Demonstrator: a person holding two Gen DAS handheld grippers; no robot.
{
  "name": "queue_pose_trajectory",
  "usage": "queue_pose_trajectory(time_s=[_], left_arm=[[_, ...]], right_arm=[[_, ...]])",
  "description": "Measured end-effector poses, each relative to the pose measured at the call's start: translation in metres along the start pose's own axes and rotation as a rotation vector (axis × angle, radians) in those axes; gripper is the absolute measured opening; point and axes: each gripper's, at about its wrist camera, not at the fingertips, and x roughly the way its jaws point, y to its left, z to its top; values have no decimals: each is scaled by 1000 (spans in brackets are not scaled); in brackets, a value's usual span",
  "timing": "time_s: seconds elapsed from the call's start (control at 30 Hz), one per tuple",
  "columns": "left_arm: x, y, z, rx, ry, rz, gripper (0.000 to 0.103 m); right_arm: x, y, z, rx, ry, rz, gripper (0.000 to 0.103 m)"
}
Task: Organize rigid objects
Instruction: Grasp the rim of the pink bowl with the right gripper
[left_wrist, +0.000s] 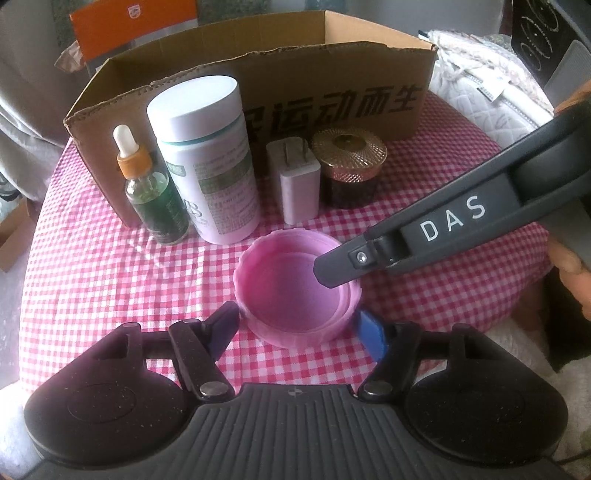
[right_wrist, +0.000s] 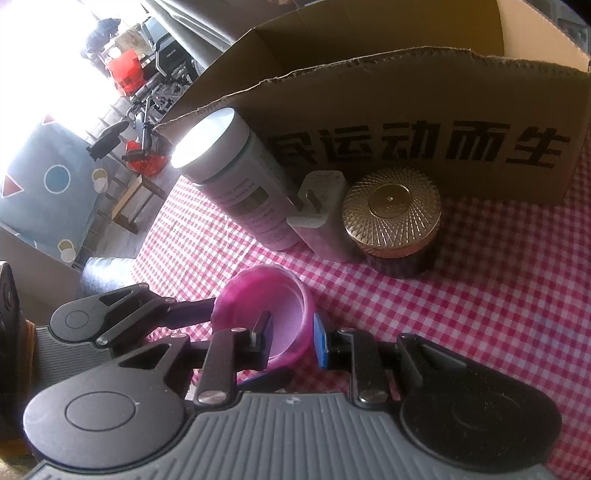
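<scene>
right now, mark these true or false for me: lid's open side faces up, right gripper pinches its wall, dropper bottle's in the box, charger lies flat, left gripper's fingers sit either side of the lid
1. The pink lid lies open side up. True.
2. The right gripper pinches the lid's wall, one finger inside and one outside. True.
3. The dropper bottle is inside the cardboard box. False: it stands on the checked cloth in front of the box.
4. The charger lies flat. False: it stands upright, prongs up, between the white bottle and the gold-lidded jar.
5. The left gripper has a finger on either side of the lid. True.
</scene>
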Motion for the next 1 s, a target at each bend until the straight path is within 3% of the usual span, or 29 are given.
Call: queue_pose_trajectory(time_s=[0.4, 0.73, 1.0], left_arm=[[-1, -4, 0, 5, 8, -5, 71], [-16, 1, -11, -9, -11, -47, 78], [-11, -3, -12, 8, -1, -13, 73]], right_arm=[[2, -6, 2, 21, -1, 12, 25], [-4, -9, 2, 31, -6, 16, 25], [-6, -10, 1, 33, -14, 23, 25]])
